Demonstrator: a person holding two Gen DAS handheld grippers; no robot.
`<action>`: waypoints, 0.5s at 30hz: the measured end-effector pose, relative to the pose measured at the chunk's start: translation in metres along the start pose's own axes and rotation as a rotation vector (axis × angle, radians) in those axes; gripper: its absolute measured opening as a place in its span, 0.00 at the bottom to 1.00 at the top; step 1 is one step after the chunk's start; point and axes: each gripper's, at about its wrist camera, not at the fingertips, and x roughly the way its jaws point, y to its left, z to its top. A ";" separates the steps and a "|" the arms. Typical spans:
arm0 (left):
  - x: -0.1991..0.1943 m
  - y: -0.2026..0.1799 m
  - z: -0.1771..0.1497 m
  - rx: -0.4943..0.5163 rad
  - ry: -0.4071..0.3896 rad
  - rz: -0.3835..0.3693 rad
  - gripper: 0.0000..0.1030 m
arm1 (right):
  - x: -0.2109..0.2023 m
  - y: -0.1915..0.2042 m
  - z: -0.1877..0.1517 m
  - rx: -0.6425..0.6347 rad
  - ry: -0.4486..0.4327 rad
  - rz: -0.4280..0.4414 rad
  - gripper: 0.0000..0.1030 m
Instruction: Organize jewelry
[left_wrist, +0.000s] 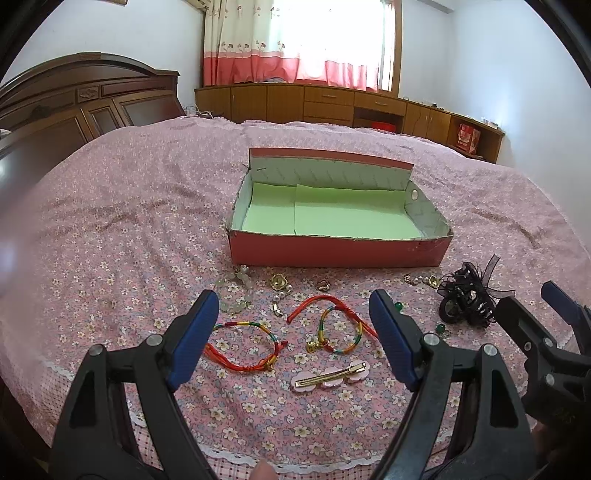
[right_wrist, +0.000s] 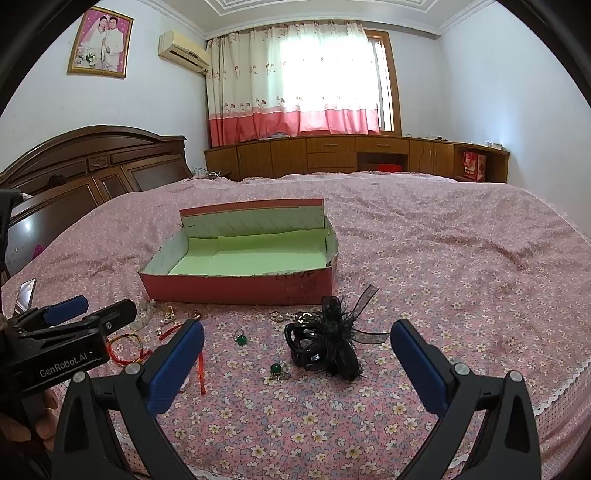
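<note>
A red box with a green lining (left_wrist: 338, 251) (right_wrist: 240, 288) sits open on the bed. In front of it lies loose jewelry: two red rainbow cord bracelets (left_wrist: 245, 347) (left_wrist: 332, 321), a pink hair clip (left_wrist: 330, 376), a pale bead bracelet (left_wrist: 236, 291), gold and pearl earrings (left_wrist: 279, 284) and green-stone earrings (right_wrist: 241, 339) (right_wrist: 276, 369). A black bow hair claw (left_wrist: 469, 299) (right_wrist: 325, 343) lies to the right. My left gripper (left_wrist: 295, 328) is open and empty above the bracelets. My right gripper (right_wrist: 297, 358) is open and empty around the black claw's area, above it.
The bed has a pink floral cover (left_wrist: 129, 221) with a lace front edge (right_wrist: 561, 391). A dark wooden headboard (right_wrist: 92, 162) stands at the left and wooden cabinets (right_wrist: 351, 151) at the far wall. A small mirror-like item (right_wrist: 26, 295) lies at the left.
</note>
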 end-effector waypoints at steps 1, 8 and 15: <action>-0.001 0.000 0.000 0.000 -0.002 0.000 0.74 | 0.000 0.000 0.000 0.001 -0.002 0.000 1.00; -0.007 0.001 0.001 0.000 -0.016 0.000 0.74 | -0.006 0.003 0.001 -0.005 -0.015 0.000 1.00; -0.010 0.003 0.006 0.001 -0.020 0.000 0.74 | -0.009 0.004 0.002 -0.010 -0.018 0.000 1.00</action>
